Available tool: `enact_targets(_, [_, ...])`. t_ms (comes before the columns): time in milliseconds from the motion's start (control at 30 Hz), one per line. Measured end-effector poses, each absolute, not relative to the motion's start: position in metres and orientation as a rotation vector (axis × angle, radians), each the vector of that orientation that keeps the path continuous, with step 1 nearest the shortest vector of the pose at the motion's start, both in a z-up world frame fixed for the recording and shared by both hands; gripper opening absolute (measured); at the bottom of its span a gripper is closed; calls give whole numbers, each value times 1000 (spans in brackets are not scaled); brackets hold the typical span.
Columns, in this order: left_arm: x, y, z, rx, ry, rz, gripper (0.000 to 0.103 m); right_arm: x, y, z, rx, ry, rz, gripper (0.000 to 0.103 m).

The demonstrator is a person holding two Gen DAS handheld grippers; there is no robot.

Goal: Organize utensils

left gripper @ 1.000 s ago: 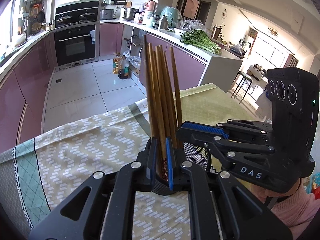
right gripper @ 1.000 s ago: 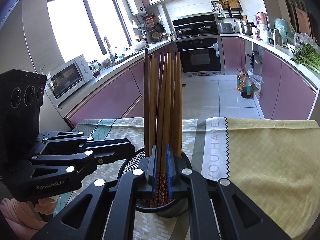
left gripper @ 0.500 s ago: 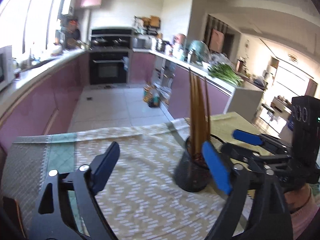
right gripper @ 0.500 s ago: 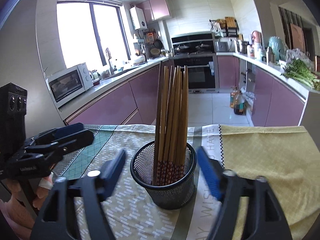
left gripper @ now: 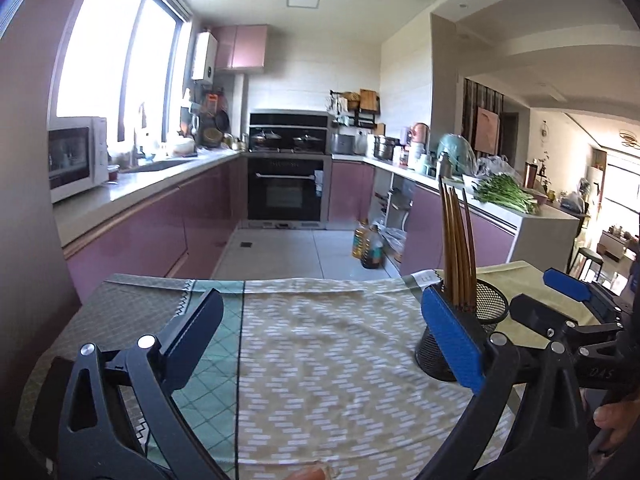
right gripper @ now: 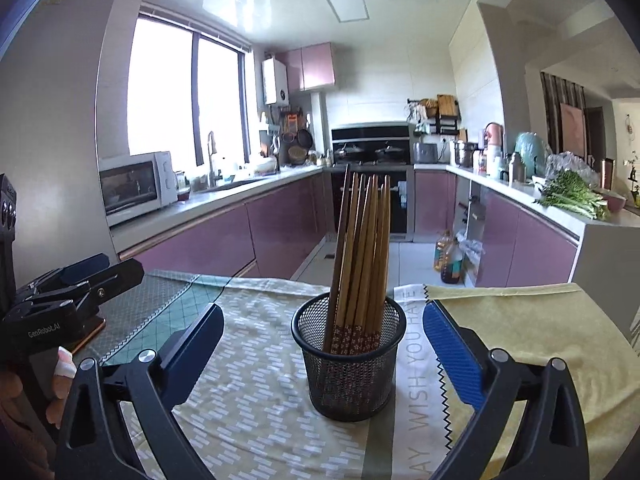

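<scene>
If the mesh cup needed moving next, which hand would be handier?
Probably the right gripper: its open jaws frame the mesh cup of chopsticks. The left gripper points beside it.

The left gripper [right gripper: 68, 280], seen at the left edge of the right wrist view, bears "GenRobot.AI" in pale letters on its black body. On the tablecloth [right gripper: 416, 364], a pale strip right of the mesh holder reads "WISH YOU HAVE", the near end cut off. The right gripper [left gripper: 560, 296] shows "DAS".
</scene>
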State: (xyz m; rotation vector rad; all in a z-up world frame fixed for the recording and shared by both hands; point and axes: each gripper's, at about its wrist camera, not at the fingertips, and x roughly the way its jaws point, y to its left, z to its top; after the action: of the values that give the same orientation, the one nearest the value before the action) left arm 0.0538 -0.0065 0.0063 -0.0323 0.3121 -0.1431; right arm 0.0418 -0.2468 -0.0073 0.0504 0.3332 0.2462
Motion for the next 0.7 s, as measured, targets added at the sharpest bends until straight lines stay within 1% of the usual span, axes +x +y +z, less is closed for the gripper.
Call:
enact_targets(333, [28,-12,5,-9,257,-105,97,22,-239,-5,39,252,207,97])
enact_targets(700, [14,-8,6,-18,235,-75,97,13,-235,-4,18,233,174,97])
